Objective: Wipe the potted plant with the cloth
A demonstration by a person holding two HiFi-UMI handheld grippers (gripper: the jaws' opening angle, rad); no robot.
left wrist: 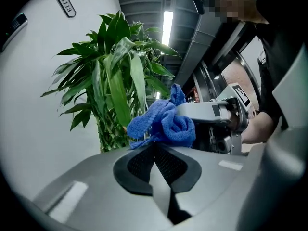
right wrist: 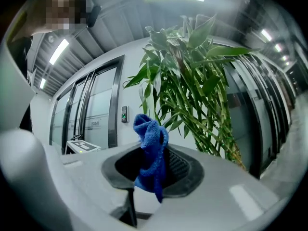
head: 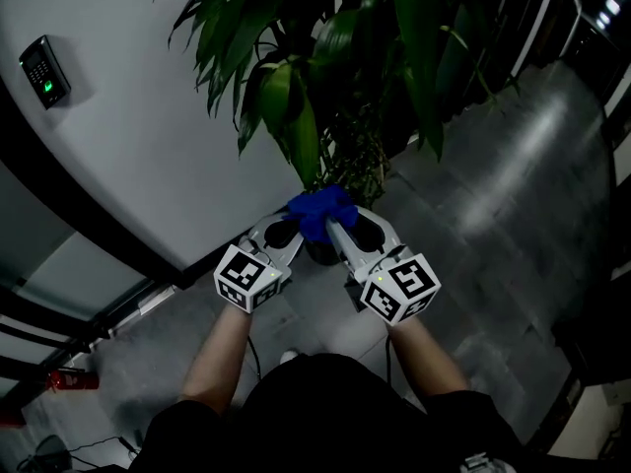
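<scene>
A tall potted plant [head: 325,97] with long green leaves stands against the wall, its pot hidden behind my grippers. In front of its stems I hold a bunched blue cloth [head: 320,210] with both grippers tip to tip. My right gripper [head: 333,229] is shut on the cloth [right wrist: 150,148], which hangs between its jaws. My left gripper [head: 294,229] is shut too, and the cloth's lower edge [left wrist: 168,124] is pinched at its tip [left wrist: 153,146]. The leaves [left wrist: 115,81] rise just beyond the cloth, apart from it. The stems [right wrist: 197,90] show behind it in the right gripper view.
A curved white wall [head: 148,146] runs behind the plant, with a keypad [head: 44,70] on it. A glossy grey floor [head: 493,225] spreads to the right. Glass doors [right wrist: 96,114] stand at the left of the right gripper view. A red object [head: 69,377] lies low by the wall.
</scene>
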